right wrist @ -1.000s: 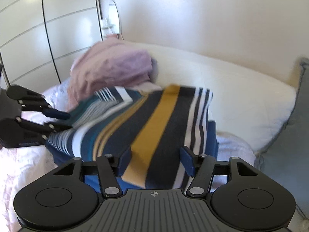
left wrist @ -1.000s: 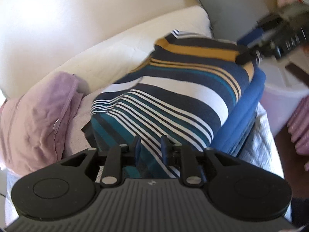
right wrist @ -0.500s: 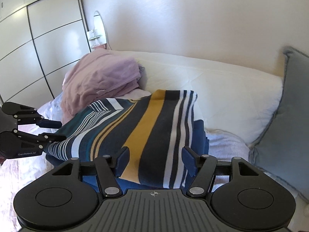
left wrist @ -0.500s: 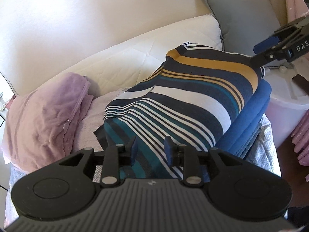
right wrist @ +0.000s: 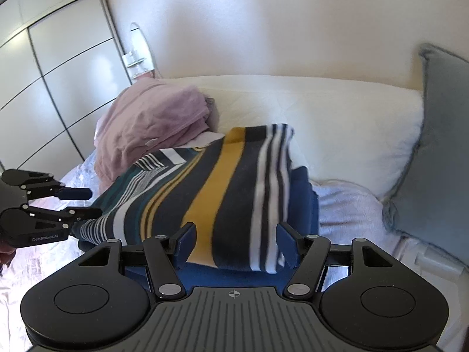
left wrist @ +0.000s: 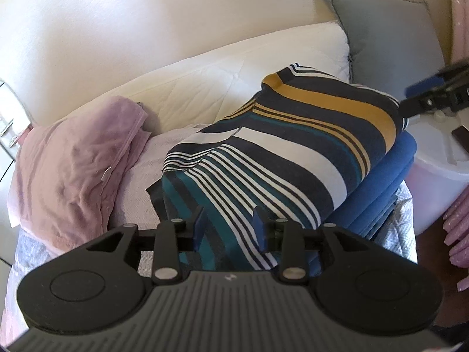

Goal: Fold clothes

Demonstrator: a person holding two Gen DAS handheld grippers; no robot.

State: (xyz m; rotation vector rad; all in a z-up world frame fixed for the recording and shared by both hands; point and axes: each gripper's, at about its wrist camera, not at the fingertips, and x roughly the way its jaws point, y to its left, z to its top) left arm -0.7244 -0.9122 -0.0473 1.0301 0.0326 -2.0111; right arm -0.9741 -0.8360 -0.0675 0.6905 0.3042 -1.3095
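Observation:
A folded striped garment (left wrist: 278,158), navy, white, teal and mustard, lies on top of a stack of folded blue clothes (left wrist: 381,187) on the bed; it also shows in the right wrist view (right wrist: 211,187). My left gripper (left wrist: 230,226) is open and empty at the garment's near end; it also shows in the right wrist view (right wrist: 82,204). My right gripper (right wrist: 234,242) is open and empty, its jaws wide at the stack's other end; it shows in the left wrist view at the far right (left wrist: 425,95).
A crumpled pink garment (left wrist: 73,170) lies beside the stack. A long white pillow (right wrist: 337,129) and a grey cushion (right wrist: 439,146) sit against the wall. A white tub (left wrist: 439,170) stands by the bed. White wardrobe doors (right wrist: 44,88) stand behind.
My left gripper has opened wider and drawn back slightly from the striped garment. My right gripper has pulled back from the stack. The garment lies still on the stack.

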